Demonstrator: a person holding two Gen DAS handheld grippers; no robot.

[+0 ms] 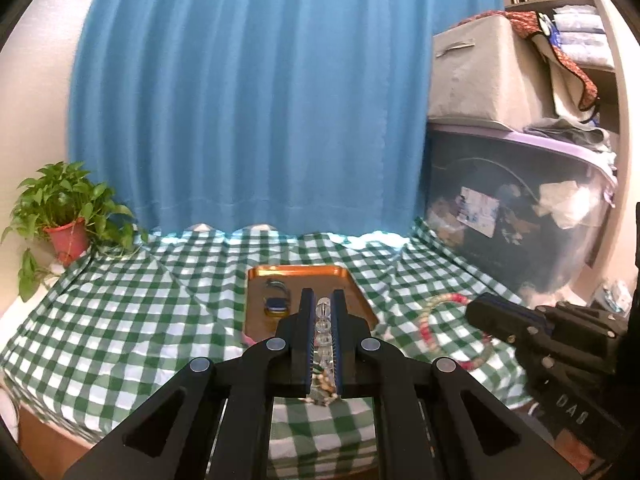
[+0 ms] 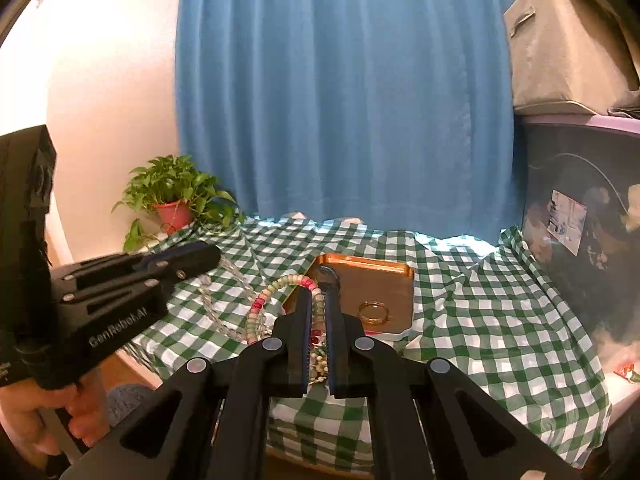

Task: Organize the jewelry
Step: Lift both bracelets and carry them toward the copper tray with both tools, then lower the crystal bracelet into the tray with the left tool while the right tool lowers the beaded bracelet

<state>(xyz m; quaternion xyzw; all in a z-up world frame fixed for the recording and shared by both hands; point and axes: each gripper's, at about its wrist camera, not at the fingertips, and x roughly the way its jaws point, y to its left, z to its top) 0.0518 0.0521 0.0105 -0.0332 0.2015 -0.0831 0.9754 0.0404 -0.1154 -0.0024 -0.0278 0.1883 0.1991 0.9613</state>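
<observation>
Both fingers pinch beads: left gripper (image 1: 323,300) clear strand (image 1: 323,322), right gripper (image 2: 319,300) pink-green strand (image 2: 276,286), before copper tray (image 2: 384,280).

Warm dim light, perhaps motion-blurred edges

- The tray (image 2: 384,292) lies on the tablecloth (image 2: 480,320), before the curtain (image 2: 340,100).
- A ring (image 2: 373,312) lies in the tray.
- The potted plant (image 2: 176,196) stands far left; the storage bin (image 2: 580,220) stands right.
</observation>
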